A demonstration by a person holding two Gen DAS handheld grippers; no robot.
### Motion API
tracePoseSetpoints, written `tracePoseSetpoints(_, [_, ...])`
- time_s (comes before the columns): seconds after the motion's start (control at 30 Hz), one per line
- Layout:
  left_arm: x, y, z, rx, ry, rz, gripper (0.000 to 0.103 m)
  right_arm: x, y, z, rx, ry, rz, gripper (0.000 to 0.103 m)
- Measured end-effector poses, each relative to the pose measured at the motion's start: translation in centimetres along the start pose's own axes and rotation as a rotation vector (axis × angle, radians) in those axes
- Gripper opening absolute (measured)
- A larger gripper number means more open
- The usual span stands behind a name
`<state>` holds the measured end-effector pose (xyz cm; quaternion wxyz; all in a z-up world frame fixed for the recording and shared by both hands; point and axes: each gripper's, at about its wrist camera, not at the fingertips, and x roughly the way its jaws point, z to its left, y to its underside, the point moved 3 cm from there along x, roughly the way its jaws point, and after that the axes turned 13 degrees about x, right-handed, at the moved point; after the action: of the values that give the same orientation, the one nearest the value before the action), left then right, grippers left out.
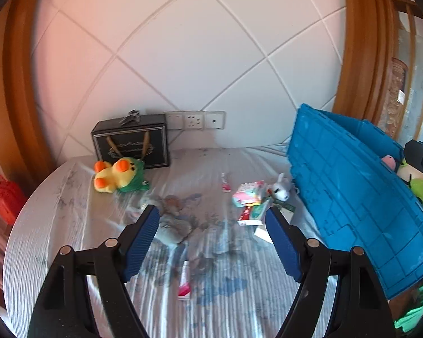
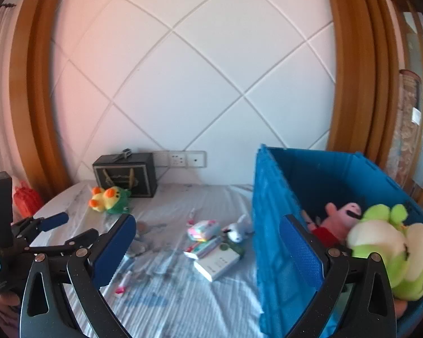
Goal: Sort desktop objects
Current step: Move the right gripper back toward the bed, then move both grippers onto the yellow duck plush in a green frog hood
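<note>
A blue plastic crate (image 1: 349, 197) stands at the table's right; in the right wrist view (image 2: 270, 214) it holds a pink pig plush (image 2: 342, 215) and a green plush (image 2: 392, 245). On the cloth lie a yellow-green duck plush (image 1: 118, 176), a grey plush (image 1: 172, 222), a small grey rabbit plush (image 1: 282, 190), a pink-green pack (image 1: 249, 193), a red-white box (image 1: 251, 214), and small tubes (image 1: 184, 281). My left gripper (image 1: 213, 242) is open and empty above the cloth; it also shows in the right wrist view (image 2: 70, 229). My right gripper (image 2: 208, 250) is open and empty, straddling the crate's left wall.
A black box (image 1: 132, 143) stands at the back by the wall sockets (image 1: 194, 119). A white box (image 2: 217, 262) lies near the crate. A red bag (image 1: 4, 197) sits beyond the table's left edge. Wooden frames flank the tiled wall.
</note>
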<state>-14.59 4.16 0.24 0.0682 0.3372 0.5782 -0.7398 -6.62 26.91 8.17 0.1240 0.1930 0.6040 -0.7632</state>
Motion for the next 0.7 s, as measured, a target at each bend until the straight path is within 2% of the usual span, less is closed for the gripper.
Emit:
tracePoseSetpoints(0.23, [1.9,3.5,9.0,-0.138,-0.074,0.071,0.077,6.2,0.9,8.5,-0.037,-0.097,0.038,0.103])
tracePoseSetpoints(0.3, [2.6,4.4,11.2,-0.175,-0.095,0.095,0.077,8.6,1.2,11.0,-0.037,-0.163,0.057,0.103])
tracePoseSetpoints(0.47, [5.4,6.6,17.1,-0.262,-0.171,0.148,0.077,16.0,2.8,16.0,-0.031,-0.281,0.212,0.103])
tracePoseSetpoints(0.53, [7.2,7.7,19.5,-0.304,-0.189,0.197,0.077,19.0,3.5,17.3,-0.035,-0.28,0.238,0.103])
tracePoseSetpoints(0.63, [10.5,9.5,22.9,-0.35,-0.214,0.274,0.077,23.9,4.5,18.6,-0.085,-0.207,0.227,0.103])
tracePoseSetpoints(0.7, [12.9,10.1,24.7,-0.364,-0.212,0.306,0.077,27.4,5.7,19.4,-0.129,-0.189,0.261,0.103])
